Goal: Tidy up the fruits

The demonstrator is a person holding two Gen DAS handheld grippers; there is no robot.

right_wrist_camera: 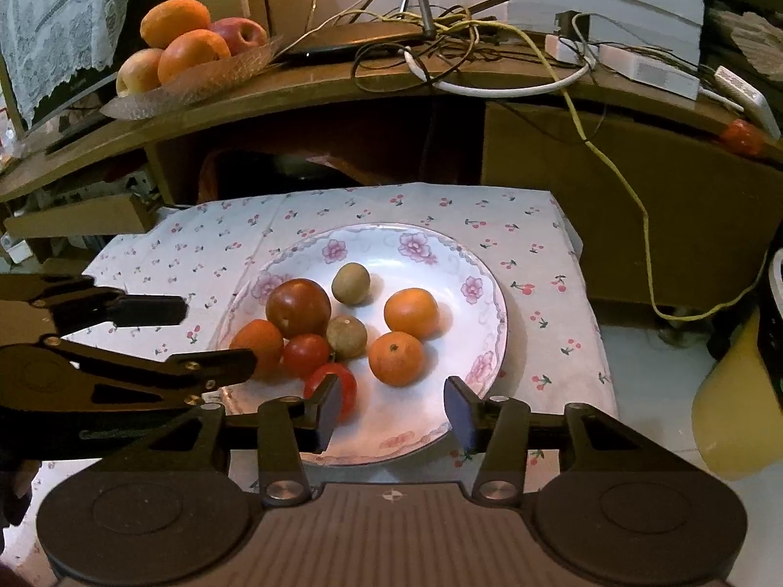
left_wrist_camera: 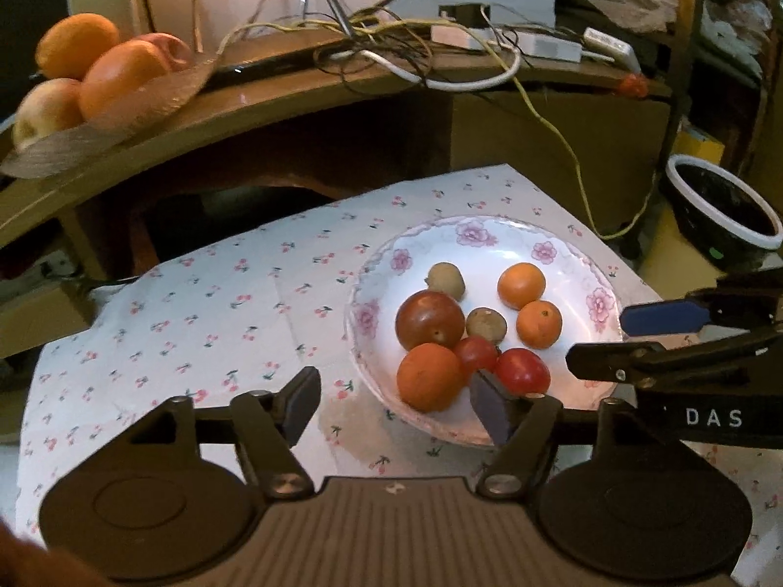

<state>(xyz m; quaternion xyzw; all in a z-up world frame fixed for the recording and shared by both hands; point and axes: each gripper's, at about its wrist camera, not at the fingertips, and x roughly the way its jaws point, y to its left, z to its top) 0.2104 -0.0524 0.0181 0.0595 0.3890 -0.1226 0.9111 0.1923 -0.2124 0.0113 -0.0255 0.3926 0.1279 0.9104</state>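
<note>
The white shallow plate with pink flower print lies on the white cloth with small cherry print that covers the counter, and it carries eight small fruits. In the right wrist view, the large dark red round fruit sits at the left of the plate, touching the small red tomato nearer the camera. The orange fruit at the left rim lies just beside both. Two dull green-brown round fruits occupy the middle: the far one stands apart, and the near one touches the small red tomato. Two orange mandarins lie at the right, the near mandarin just beside the far one. A second red tomato lies at the near edge, partly hidden behind a finger pad. The right hand-held gripper hangs over the near rim of the plate with its jaws wide apart and nothing between them. The left hand-held gripper stands at the plate's left near side, jaws also wide, gripping nothing. Farther back, a brown wooden shelf carries a clear glass dish of large oranges and apples at the left and a tangle of cables toward the right.
</note>
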